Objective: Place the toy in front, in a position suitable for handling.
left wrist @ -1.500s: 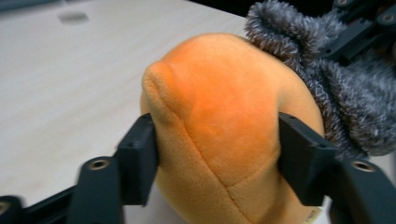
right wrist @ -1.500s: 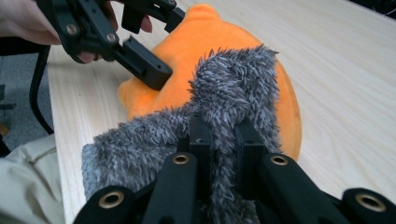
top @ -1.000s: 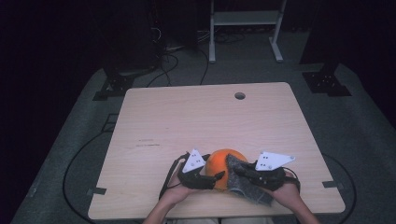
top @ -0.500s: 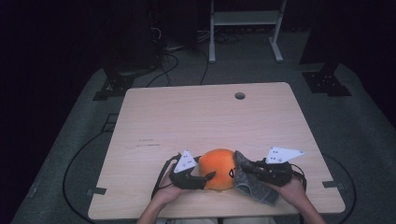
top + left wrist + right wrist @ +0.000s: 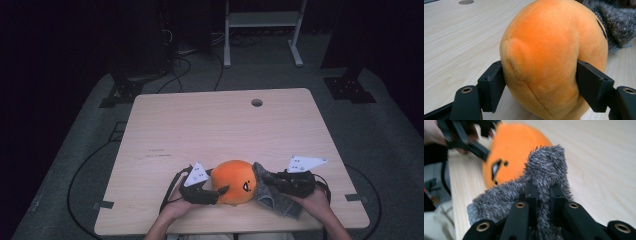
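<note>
Resting on the near part of the pale wood-grain bench (image 5: 200, 130), the orange plush ball (image 5: 234, 181) is the reference point for everything below. It is round, soft and short-piled, with a stitched seam running down its side and a small black embroidered mark on the face turned toward the right hand.

Left gripper (image 5: 212, 191): positioned at the ball's left side. Its black, blocky fingers (image 5: 491, 87) stand at a middling width and press into the plush on both flanks; the fabric dimples where they bear, so the ball is clamped.

Right gripper (image 5: 272, 181): positioned at the ball's right side. Its fingers (image 5: 531, 195) are drawn nearly together and pinch a fold of grey shaggy cloth (image 5: 275, 195). The cloth has a long, coarse pile, rises in a rounded hump above the fingers, and lies touching the ball's right side, trailing toward the bench's near edge.

A round cable hole (image 5: 257, 102) sits in the bench well beyond the ball, near the far edge.
</note>
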A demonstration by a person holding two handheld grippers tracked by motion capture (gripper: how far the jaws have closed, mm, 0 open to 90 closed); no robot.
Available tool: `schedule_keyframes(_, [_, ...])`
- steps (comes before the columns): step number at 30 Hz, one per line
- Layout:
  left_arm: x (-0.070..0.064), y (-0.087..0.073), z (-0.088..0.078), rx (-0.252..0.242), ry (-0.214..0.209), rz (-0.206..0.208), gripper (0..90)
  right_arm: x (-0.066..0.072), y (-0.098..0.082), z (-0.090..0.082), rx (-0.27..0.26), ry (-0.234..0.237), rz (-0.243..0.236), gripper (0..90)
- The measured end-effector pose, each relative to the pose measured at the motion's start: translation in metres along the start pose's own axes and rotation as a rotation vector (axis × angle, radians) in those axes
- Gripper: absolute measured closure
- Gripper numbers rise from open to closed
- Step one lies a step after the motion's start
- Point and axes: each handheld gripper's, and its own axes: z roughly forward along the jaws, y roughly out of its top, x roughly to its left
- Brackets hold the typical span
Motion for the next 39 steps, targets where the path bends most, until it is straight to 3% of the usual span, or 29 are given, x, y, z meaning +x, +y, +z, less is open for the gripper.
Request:
schedule_keyframes(3, [0.000, 0.000, 0.000, 0.001, -0.002, -0.003, 26.8, -0.006, -0.005, -0.002, 0.037, -0.036, 0.043, 79.9])
schedule_keyframes(5, [0.000, 0.000, 0.001, 0.000, -0.002, -0.001, 26.8, -0.008, -0.005, -0.006, 0.013, -0.025, 0.065, 79.9])
schedule_keyframes(6, [-0.002, 0.001, 0.001, 0.005, -0.002, 0.008, 26.9, -0.005, 0.000, -0.009, -0.039, 0.011, 0.058, 79.9])
schedule_keyframes(9, [-0.003, 0.002, 0.002, 0.004, -0.003, 0.020, 27.1, 0.005, 0.012, -0.008, -0.082, 0.045, 0.018, 79.8])
schedule_keyframes(11, [-0.004, 0.002, 0.001, 0.002, -0.025, 0.014, 27.0, 0.009, 0.014, -0.001, -0.053, 0.052, 0.000, 79.9])
schedule_keyframes(12, [-0.003, 0.003, 0.001, -0.008, -0.045, -0.018, 25.7, 0.010, 0.013, 0.003, -0.033, 0.044, -0.013, 79.9])
schedule_keyframes(13, [-0.003, 0.003, 0.001, -0.008, -0.045, -0.018, 22.4, 0.010, 0.013, 0.003, -0.033, 0.044, -0.013, 79.9])
schedule_keyframes(15, [0.000, 0.007, 0.002, -0.017, -0.080, -0.133, 19.9, 0.011, 0.009, 0.005, -0.022, 0.044, -0.015, 80.0])
schedule_keyframes(16, [0.001, 0.008, 0.003, -0.019, -0.084, -0.168, 19.9, 0.011, 0.008, 0.004, -0.020, 0.043, -0.015, 79.9])
schedule_keyframes(17, [0.000, 0.009, 0.005, -0.019, -0.076, -0.173, 23.7, 0.011, 0.008, 0.001, -0.017, 0.033, -0.022, 80.0])
schedule_keyframes(19, [-0.004, 0.012, 0.008, -0.031, -0.032, -0.145, 28.0, 0.010, 0.007, 0.001, -0.013, 0.029, -0.017, 80.0])
schedule_keyframes(20, [-0.010, 0.018, 0.009, -0.058, 0.037, -0.068, 36.6, 0.009, 0.008, 0.000, -0.029, 0.023, -0.005, 80.1])
schedule_keyframes(21, [-0.010, 0.018, 0.009, -0.058, 0.037, -0.068, 38.1, 0.009, 0.008, 0.000, -0.029, 0.023, -0.005, 80.1])
schedule_keyframes(24, [-0.020, 0.023, 0.009, -0.099, 0.136, 0.089, 38.4, 0.011, 0.010, 0.003, -0.029, 0.017, -0.004, 80.1])
schedule_keyframes(25, [-0.021, 0.023, 0.008, -0.097, 0.131, 0.117, 37.8, 0.013, 0.010, 0.006, -0.019, 0.025, -0.012, 80.1])
schedule_keyframes(27, [-0.021, 0.020, 0.008, -0.088, 0.110, 0.131, 36.5, 0.017, 0.011, 0.009, -0.006, 0.025, -0.035, 80.2])
schedule_keyframes(29, [-0.022, 0.017, 0.007, -0.090, 0.105, 0.162, 37.7, 0.024, 0.020, 0.006, -0.073, 0.032, -0.047, 80.2])
schedule_keyframes(31, [-0.028, 0.016, 0.007, -0.088, 0.092, 0.214, 37.9, 0.026, 0.025, 0.005, -0.102, 0.039, -0.050, 80.1])
schedule_keyframes(32, [-0.036, 0.017, 0.007, -0.081, 0.100, 0.271, 37.8, 0.031, 0.035, 0.006, -0.103, 0.004, -0.092, 80.0])
schedule_keyframes(35, [-0.039, 0.017, 0.007, -0.068, 0.108, 0.306, 37.7, 0.031, 0.035, 0.009, -0.077, -0.025, -0.103, 80.1])
schedule_keyframes(36, [-0.034, 0.016, 0.005, -0.085, 0.067, 0.254, 35.8, 0.025, 0.028, 0.009, -0.067, -0.017, -0.073, 80.1])
schedule_keyframes(37, [-0.034, 0.016, 0.005, -0.085, 0.067, 0.254, 31.7, 0.025, 0.028, 0.009, -0.067, -0.017, -0.073, 80.1])
schedule_keyframes(39, [-0.025, 0.019, 0.005, -0.123, 0.034, 0.086, 27.1, 0.020, 0.021, 0.006, -0.056, 0.001, -0.055, 80.2])
